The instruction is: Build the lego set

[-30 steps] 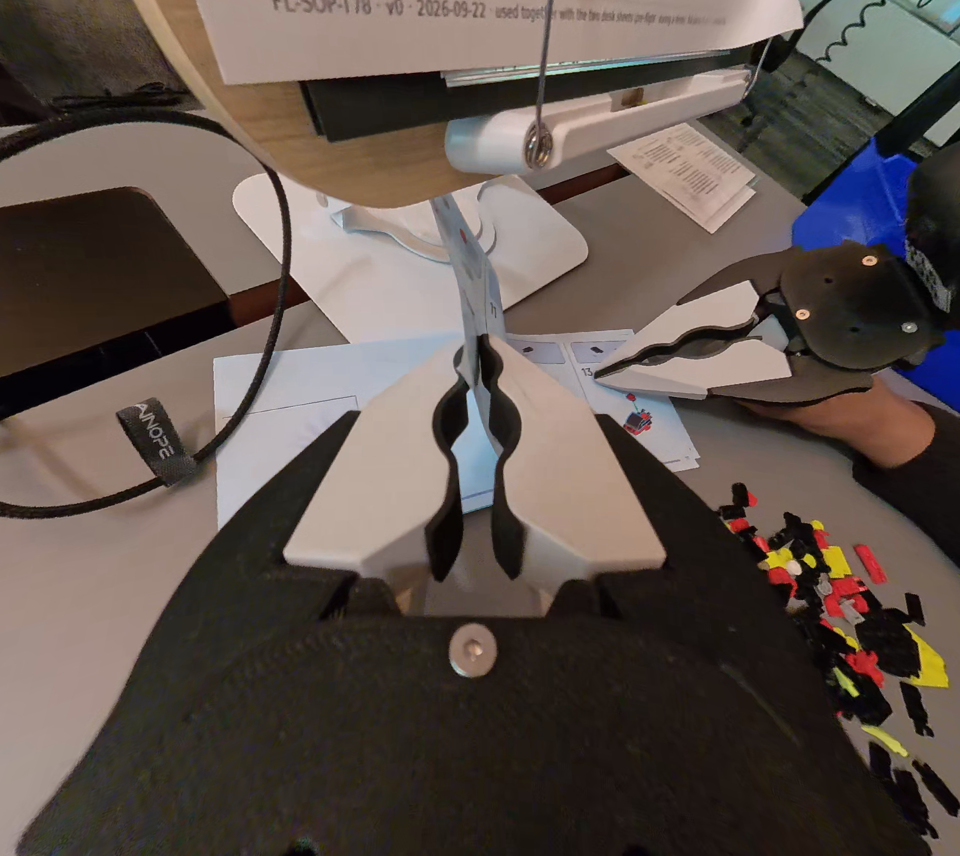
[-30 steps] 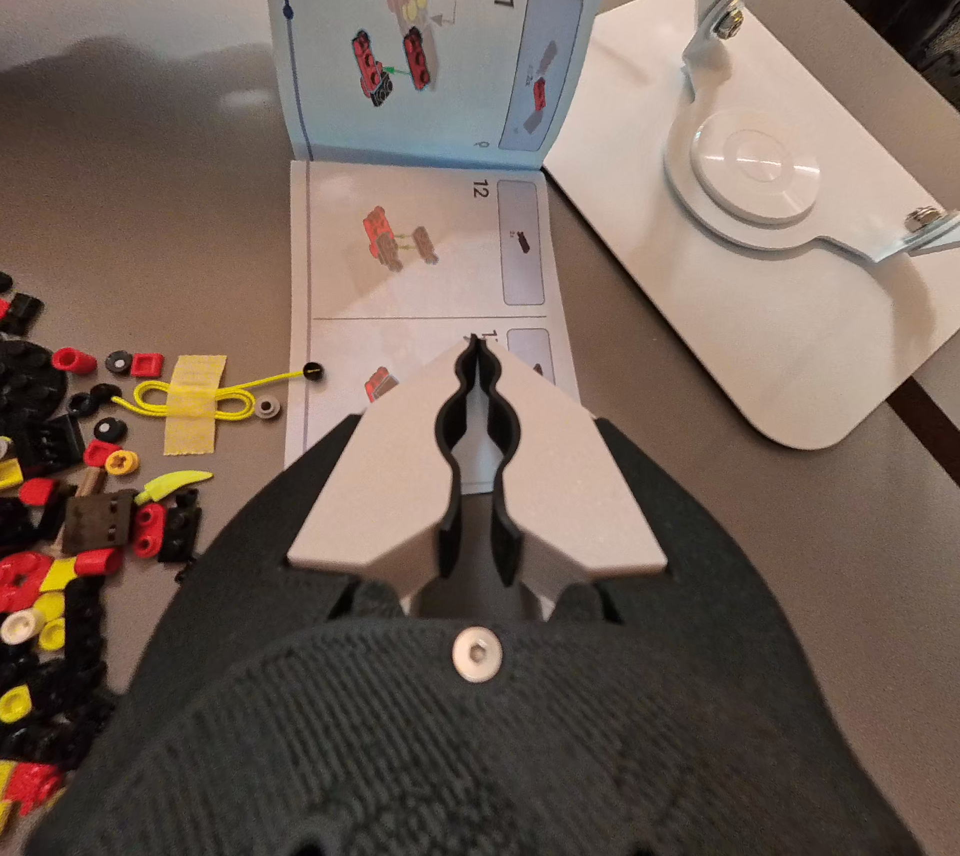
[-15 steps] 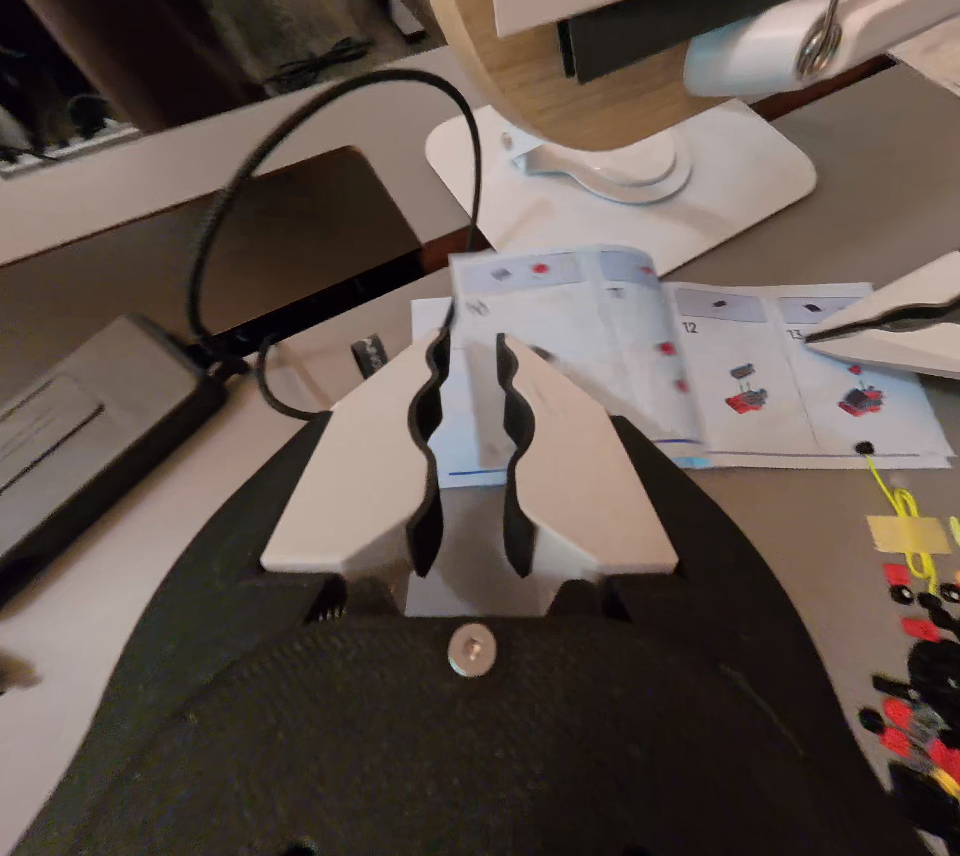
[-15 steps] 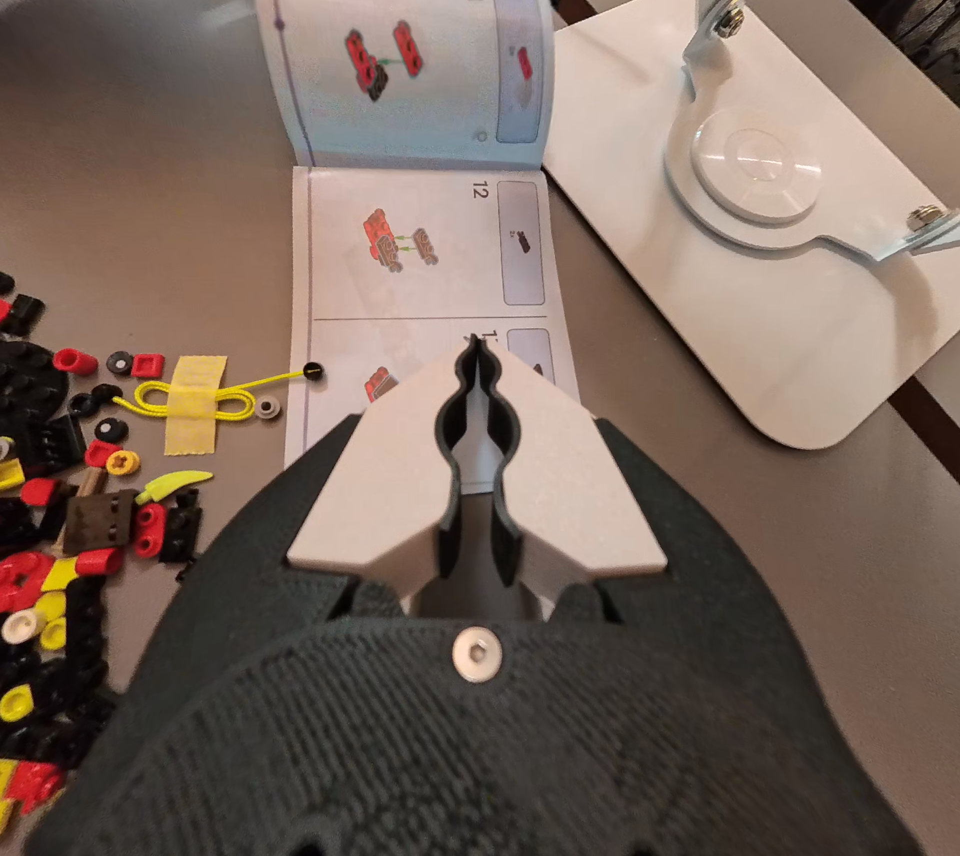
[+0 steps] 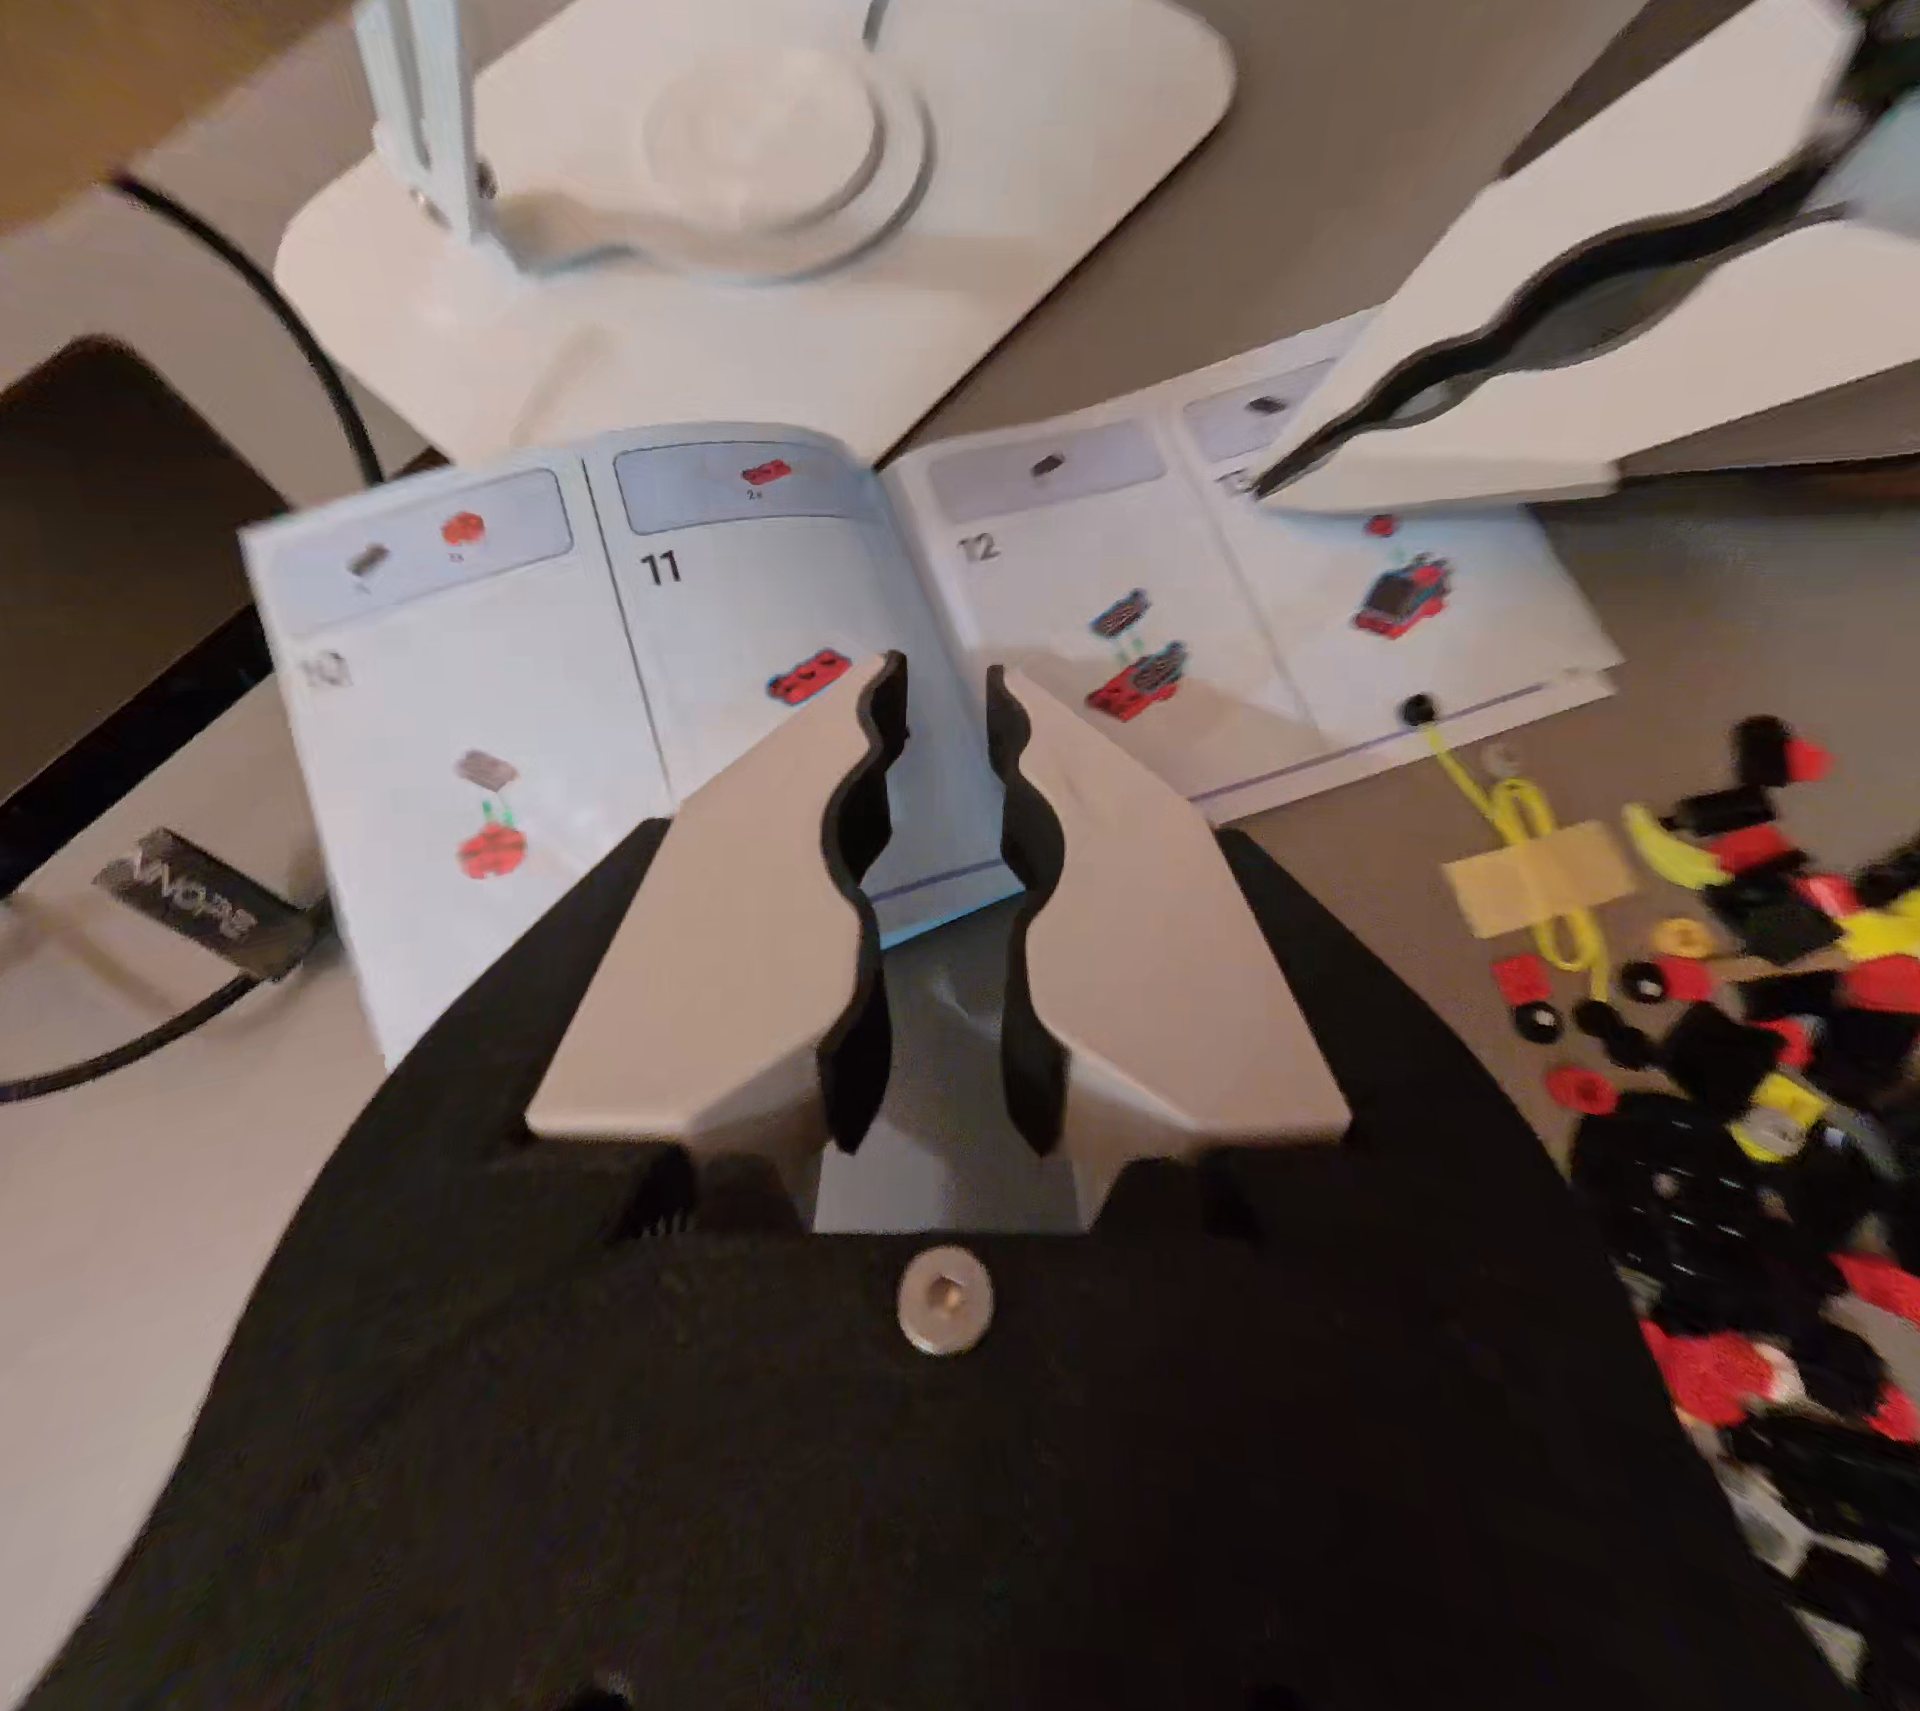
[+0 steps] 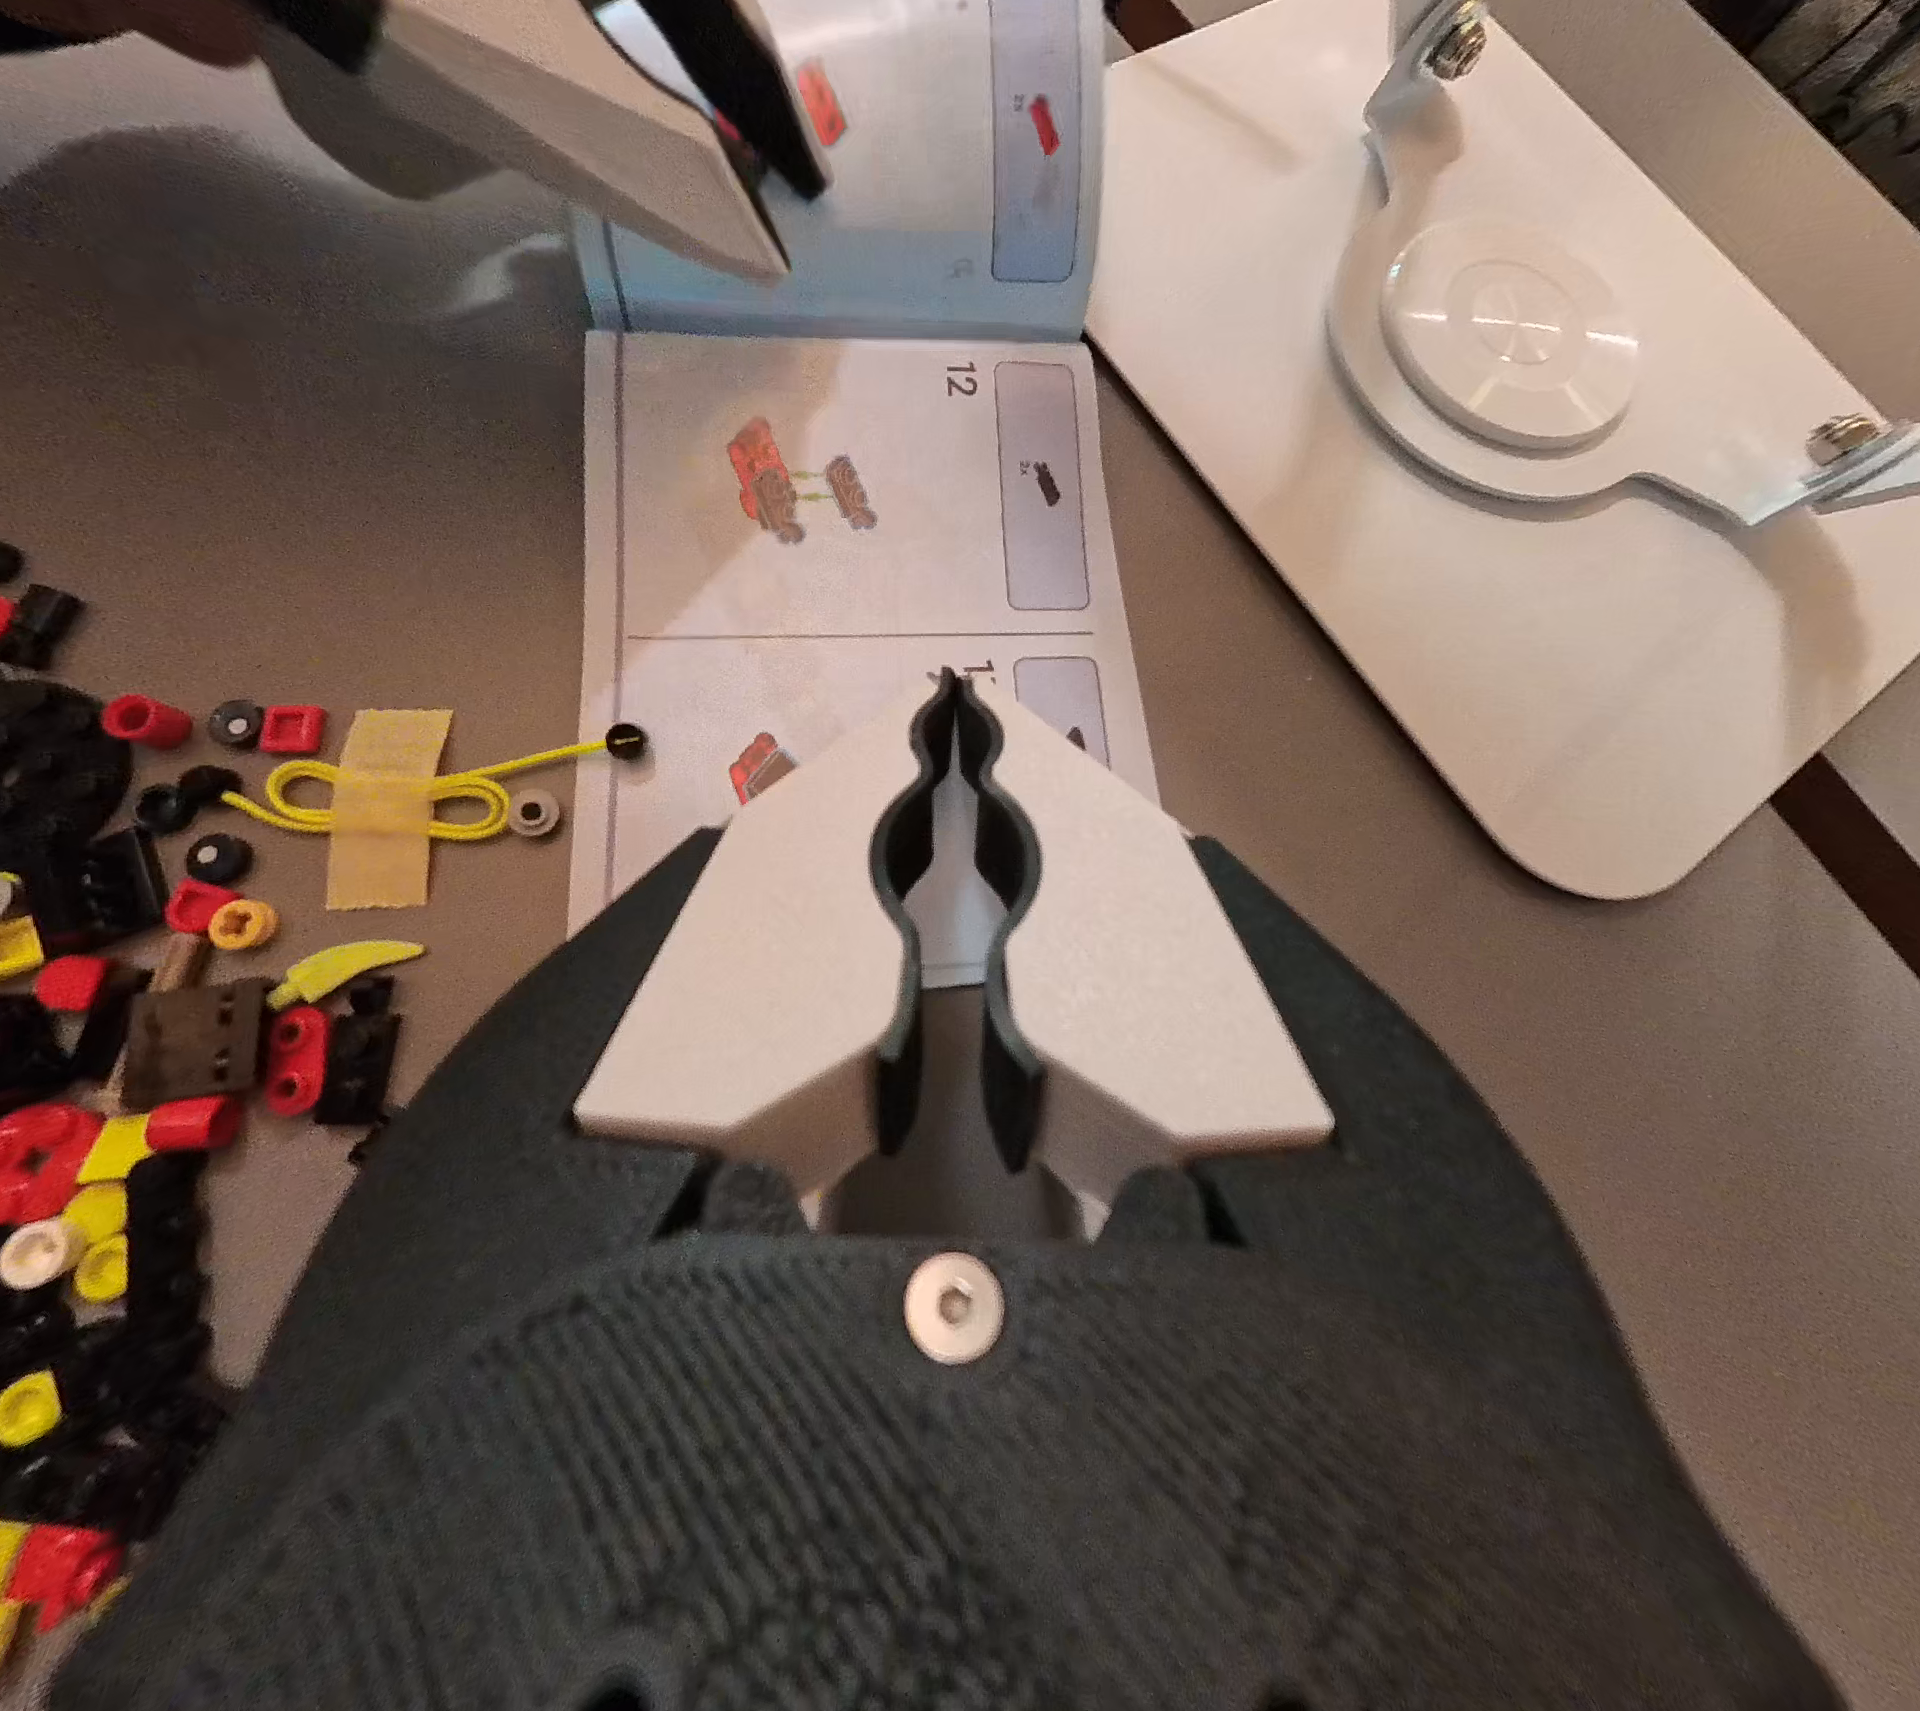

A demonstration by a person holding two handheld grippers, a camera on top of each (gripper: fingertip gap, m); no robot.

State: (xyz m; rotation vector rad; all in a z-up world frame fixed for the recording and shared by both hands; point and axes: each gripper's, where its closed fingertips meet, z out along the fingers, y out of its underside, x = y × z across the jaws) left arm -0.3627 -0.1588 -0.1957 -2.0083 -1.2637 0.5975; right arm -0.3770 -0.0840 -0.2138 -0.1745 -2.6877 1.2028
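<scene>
The instruction booklet (image 5: pixel 727 726) lies open on the grey table, and in the right wrist view (image 6: pixel 831 435) its far page still curves upward. My left gripper (image 5: pixel 945 674) is open and empty, its tips just above the left-hand pages; it also shows in the right wrist view (image 6: pixel 795 227). My right gripper (image 6: pixel 951 685) is shut with its tips resting on the booklet's near page; it also shows in the left wrist view (image 5: pixel 1262 485). A pile of loose red, black and yellow lego pieces (image 6: pixel 104 1038) lies beside the booklet, also in the left wrist view (image 5: pixel 1766 1090).
A yellow string held by a strip of tape (image 6: pixel 395 799) lies between the booklet and the pile. A white stand base (image 6: pixel 1558 466) sits just beyond the booklet. A black cable (image 5: pixel 312 373) with a strap tag runs at the left.
My left gripper let go of the page it was holding upright and opened. The page fell over to the left. The left gripper swung down over the booklet. My right gripper has stayed put.
</scene>
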